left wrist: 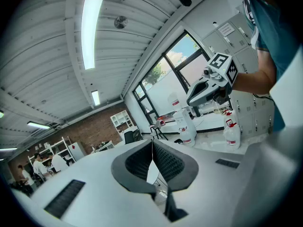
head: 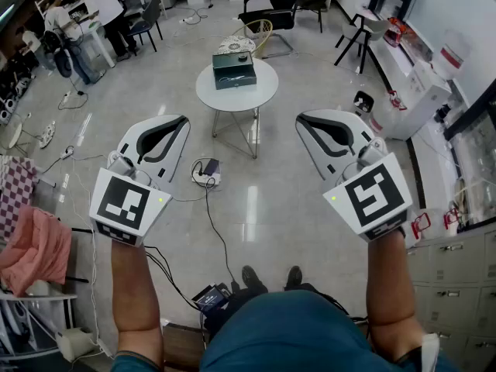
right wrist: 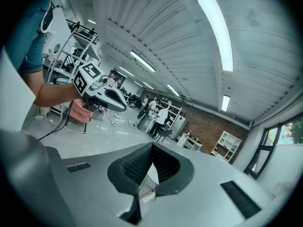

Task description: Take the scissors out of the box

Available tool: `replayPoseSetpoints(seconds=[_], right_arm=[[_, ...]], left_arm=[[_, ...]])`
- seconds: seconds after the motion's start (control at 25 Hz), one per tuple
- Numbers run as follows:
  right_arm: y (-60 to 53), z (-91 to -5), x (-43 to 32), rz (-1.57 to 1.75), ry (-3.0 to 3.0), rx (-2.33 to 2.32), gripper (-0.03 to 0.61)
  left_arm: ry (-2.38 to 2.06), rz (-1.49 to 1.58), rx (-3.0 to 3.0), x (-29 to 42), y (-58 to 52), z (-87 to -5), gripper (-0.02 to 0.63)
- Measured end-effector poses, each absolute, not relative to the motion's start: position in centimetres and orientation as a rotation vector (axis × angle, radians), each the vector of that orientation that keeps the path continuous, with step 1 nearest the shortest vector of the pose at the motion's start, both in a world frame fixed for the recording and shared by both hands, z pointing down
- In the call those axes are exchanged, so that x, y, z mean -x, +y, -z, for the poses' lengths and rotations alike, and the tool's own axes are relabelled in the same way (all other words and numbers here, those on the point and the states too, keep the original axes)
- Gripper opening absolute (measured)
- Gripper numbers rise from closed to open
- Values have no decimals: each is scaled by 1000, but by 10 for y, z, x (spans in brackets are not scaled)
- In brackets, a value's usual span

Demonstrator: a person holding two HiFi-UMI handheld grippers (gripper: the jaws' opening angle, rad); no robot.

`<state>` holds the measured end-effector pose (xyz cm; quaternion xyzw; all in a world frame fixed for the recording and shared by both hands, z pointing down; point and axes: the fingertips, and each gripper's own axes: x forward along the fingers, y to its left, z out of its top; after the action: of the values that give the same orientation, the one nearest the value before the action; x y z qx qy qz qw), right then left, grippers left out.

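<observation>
A dark green box (head: pixel 234 70) stands closed on a small round white table (head: pixel 262 91), well ahead of me across the floor. No scissors show in any view. My left gripper (head: pixel 183 120) is held up in the air at the left, its jaws pressed together with nothing between them (left wrist: pixel 152 142). At the right my right gripper (head: pixel 301 119) is likewise shut and empty (right wrist: pixel 152 148). Both point toward the table and are far short of it. Each gripper view catches the other one: the right gripper (left wrist: pixel 211 85) and the left gripper (right wrist: pixel 102 93).
A white round object (head: pixel 235 46) lies behind the box. A power strip (head: pixel 207 171) and cables lie on the tiled floor before the table. Black chairs (head: pixel 273 6) stand beyond it, grey cabinets (head: pixel 457 277) at the right, a pink cloth (head: pixel 35 248) at the left, people at desks at the back left.
</observation>
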<state>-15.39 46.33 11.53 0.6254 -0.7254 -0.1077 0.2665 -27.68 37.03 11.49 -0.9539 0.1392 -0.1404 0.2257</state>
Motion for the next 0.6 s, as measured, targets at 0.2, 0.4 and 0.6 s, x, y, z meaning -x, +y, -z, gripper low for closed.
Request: replayPoseSetpoints(seconds=[0.2, 0.4, 0.6], right_arm=[[451, -118, 159, 291, -1945, -1703, 37], [438, -120, 159, 285, -1934, -1723, 37], [428, -116, 155, 243, -2023, -1775, 37]], left_arm=[[366, 383, 2638, 281, 359, -119, 21], [334, 373, 2633, 277, 347, -121, 21], [332, 379, 2624, 269, 340, -123, 21]])
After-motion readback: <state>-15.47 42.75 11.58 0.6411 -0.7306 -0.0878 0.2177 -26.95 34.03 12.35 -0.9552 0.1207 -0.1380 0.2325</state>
